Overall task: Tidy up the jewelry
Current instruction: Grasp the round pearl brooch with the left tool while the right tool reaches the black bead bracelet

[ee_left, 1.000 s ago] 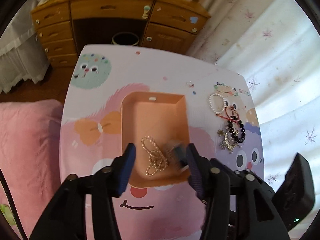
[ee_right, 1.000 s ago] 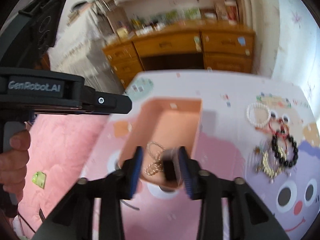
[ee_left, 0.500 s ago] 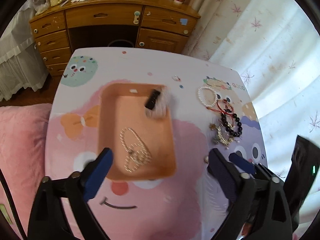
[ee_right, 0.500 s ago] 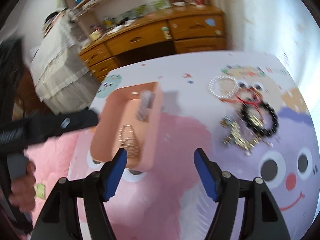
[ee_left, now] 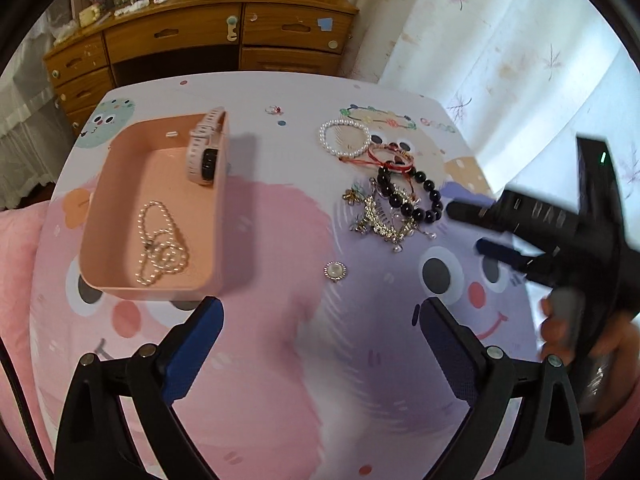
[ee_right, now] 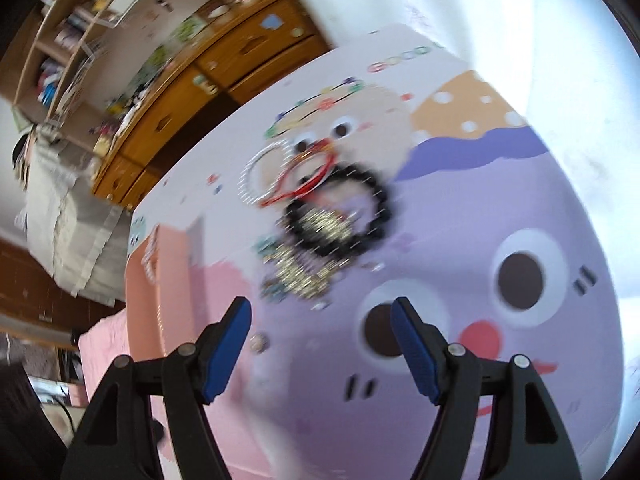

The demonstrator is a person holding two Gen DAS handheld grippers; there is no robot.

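An orange tray (ee_left: 104,184) on the cartoon-print table holds a pearl necklace (ee_left: 160,240) and a pink watch (ee_left: 204,148) leaning on its right wall. To its right lie a pearl bracelet (ee_left: 344,138), a red cord bracelet (ee_left: 390,158), a black bead bracelet (ee_left: 412,200), a gold chain pile (ee_left: 380,220) and a small round brooch (ee_left: 335,270). My left gripper (ee_left: 320,320) is open and empty above the table's near side. My right gripper (ee_right: 320,320) is open and empty, just short of the gold pile (ee_right: 300,276); it also shows in the left wrist view (ee_left: 480,228).
A wooden dresser (ee_left: 200,36) with cluttered top stands beyond the table's far edge. A curtain (ee_left: 500,60) hangs at the right. Pink bedding (ee_left: 20,248) lies left of the table. A tiny ring (ee_left: 275,110) lies near the far edge.
The watch has been let go and now rests in the tray. Both grippers have opened wide and pulled back. The right gripper has swung right toward the loose jewelry.
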